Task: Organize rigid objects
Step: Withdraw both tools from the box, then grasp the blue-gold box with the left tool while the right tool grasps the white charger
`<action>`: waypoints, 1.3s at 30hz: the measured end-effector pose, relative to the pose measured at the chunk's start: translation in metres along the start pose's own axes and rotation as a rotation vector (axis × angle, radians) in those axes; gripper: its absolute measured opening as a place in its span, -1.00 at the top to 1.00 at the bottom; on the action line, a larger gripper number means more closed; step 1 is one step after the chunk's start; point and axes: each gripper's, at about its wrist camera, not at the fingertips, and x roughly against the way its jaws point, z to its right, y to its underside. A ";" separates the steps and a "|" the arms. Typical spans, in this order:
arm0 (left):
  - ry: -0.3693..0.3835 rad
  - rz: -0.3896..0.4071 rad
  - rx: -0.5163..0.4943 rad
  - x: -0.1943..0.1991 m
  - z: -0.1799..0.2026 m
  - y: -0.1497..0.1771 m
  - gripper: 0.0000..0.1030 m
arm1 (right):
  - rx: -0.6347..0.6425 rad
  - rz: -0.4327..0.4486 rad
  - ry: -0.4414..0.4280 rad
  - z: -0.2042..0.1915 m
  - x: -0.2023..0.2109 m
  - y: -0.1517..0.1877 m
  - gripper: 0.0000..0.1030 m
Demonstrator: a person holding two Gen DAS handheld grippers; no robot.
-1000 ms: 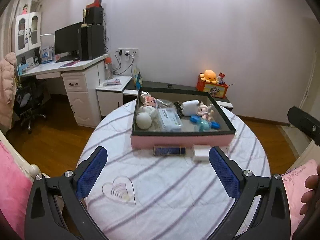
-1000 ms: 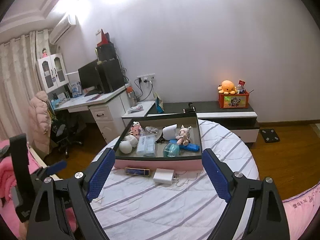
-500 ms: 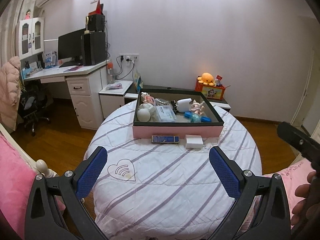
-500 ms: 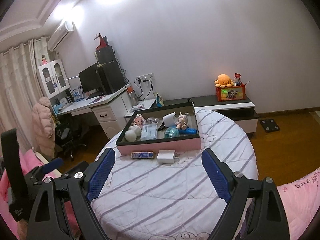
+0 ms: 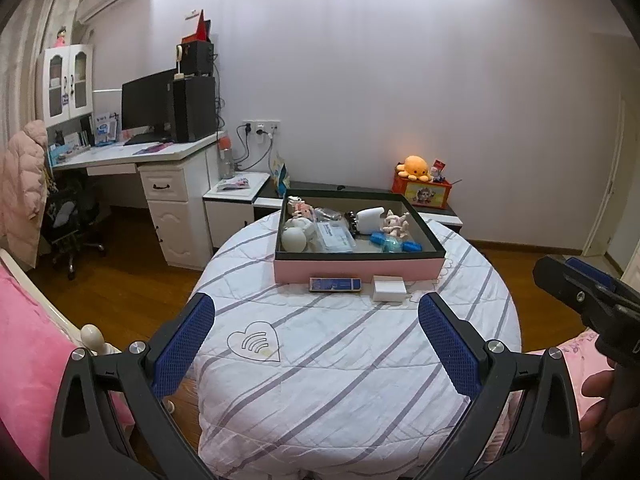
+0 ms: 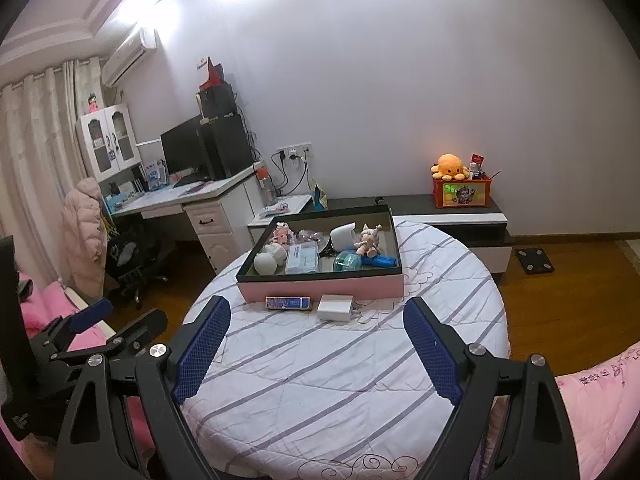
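Note:
A pink box with a dark rim (image 5: 360, 270) (image 6: 320, 289) sits on the far half of a round table with a striped white cover (image 5: 352, 360) (image 6: 340, 380). Inside lie a white ball, a clear packet, a white cup, a small pink figure and blue pieces. In front of the box rest a flat blue case (image 5: 335, 284) (image 6: 288, 303) and a white charger block (image 5: 389, 288) (image 6: 336, 307). My left gripper (image 5: 316, 344) and right gripper (image 6: 316, 348) both hang open over the table's near side, well short of these items, with nothing between the fingers.
A white desk (image 5: 160, 168) with a monitor stands at the left, a low dark cabinet (image 6: 460, 216) with an orange plush toy on a red box behind the table. Pink bedding (image 5: 24, 340) lies at the left and right edges. Wooden floor surrounds the table.
Both grippers have drawn back from the table, so the box and the two items in front of it look smaller and farther. Both stay open.

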 end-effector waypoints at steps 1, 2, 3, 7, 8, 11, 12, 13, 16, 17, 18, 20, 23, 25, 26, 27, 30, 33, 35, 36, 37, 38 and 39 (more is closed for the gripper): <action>-0.002 -0.004 0.003 -0.003 -0.002 0.000 -1.00 | 0.006 -0.009 0.008 -0.001 -0.003 0.000 -0.74; -0.005 -0.010 0.006 -0.006 -0.003 0.001 -1.00 | 0.014 -0.017 0.020 -0.001 -0.007 0.001 -0.74; -0.010 -0.017 0.008 -0.011 -0.005 0.002 -1.00 | 0.022 -0.027 0.030 -0.002 -0.011 0.002 -0.74; -0.022 -0.063 0.018 -0.037 -0.014 0.006 -1.00 | 0.032 -0.088 0.050 0.001 -0.036 0.008 -0.74; -0.027 -0.076 0.017 -0.046 -0.015 0.007 -1.00 | 0.036 -0.105 0.058 0.001 -0.043 0.009 -0.74; -0.028 -0.108 0.013 -0.070 -0.017 0.009 -1.00 | 0.042 -0.165 0.078 0.005 -0.070 0.014 -0.74; -0.028 -0.125 0.007 -0.083 -0.016 0.009 -1.00 | 0.043 -0.188 0.081 0.006 -0.081 0.015 -0.74; -0.030 -0.138 0.003 -0.094 -0.014 0.010 -1.00 | 0.045 -0.203 0.084 0.007 -0.089 0.017 -0.74; -0.023 -0.181 -0.010 -0.127 -0.010 0.012 -1.00 | 0.037 -0.270 0.103 0.015 -0.125 0.023 -0.74; -0.022 -0.198 -0.016 -0.139 -0.007 0.013 -1.00 | 0.029 -0.286 0.104 0.019 -0.133 0.024 -0.74; -0.024 -0.215 -0.023 -0.152 -0.004 0.014 -1.00 | 0.020 -0.307 0.105 0.022 -0.142 0.026 -0.74; -0.023 -0.246 -0.035 -0.176 0.001 0.016 -1.00 | 0.002 -0.334 0.111 0.030 -0.160 0.029 -0.74; -0.020 -0.288 -0.044 -0.208 0.008 0.018 -1.00 | -0.010 -0.356 0.118 0.038 -0.176 0.032 -0.74; -0.016 -0.308 -0.043 -0.226 0.012 0.019 -1.00 | -0.020 -0.369 0.123 0.045 -0.183 0.035 -0.74; -0.015 -0.318 -0.043 -0.235 0.014 0.019 -1.00 | -0.027 -0.375 0.121 0.049 -0.185 0.036 -0.74; -0.013 -0.328 -0.042 -0.243 0.016 0.020 -1.00 | -0.033 -0.379 0.119 0.053 -0.187 0.037 -0.74; -0.007 -0.350 -0.038 -0.259 0.021 0.019 -1.00 | -0.028 -0.387 0.118 0.060 -0.195 0.036 -0.74; 0.003 -0.366 -0.027 -0.271 0.024 0.019 -1.00 | -0.009 -0.396 0.106 0.060 -0.203 0.036 -0.74; -0.006 -0.380 -0.026 -0.280 0.026 0.020 -1.00 | -0.003 -0.403 0.098 0.059 -0.210 0.036 -0.74; -0.010 -0.393 -0.027 -0.284 0.026 0.021 -1.00 | -0.003 -0.405 0.092 0.059 -0.212 0.036 -0.74; -0.010 -0.401 -0.025 -0.286 0.026 0.021 -0.99 | -0.002 -0.409 0.085 0.058 -0.215 0.036 -0.74; -0.006 -0.396 -0.020 -0.286 0.025 0.021 -0.93 | 0.004 -0.411 0.082 0.056 -0.217 0.036 -0.74; -0.007 -0.392 -0.015 -0.285 0.024 0.020 -0.86 | 0.008 -0.413 0.082 0.055 -0.219 0.037 -0.74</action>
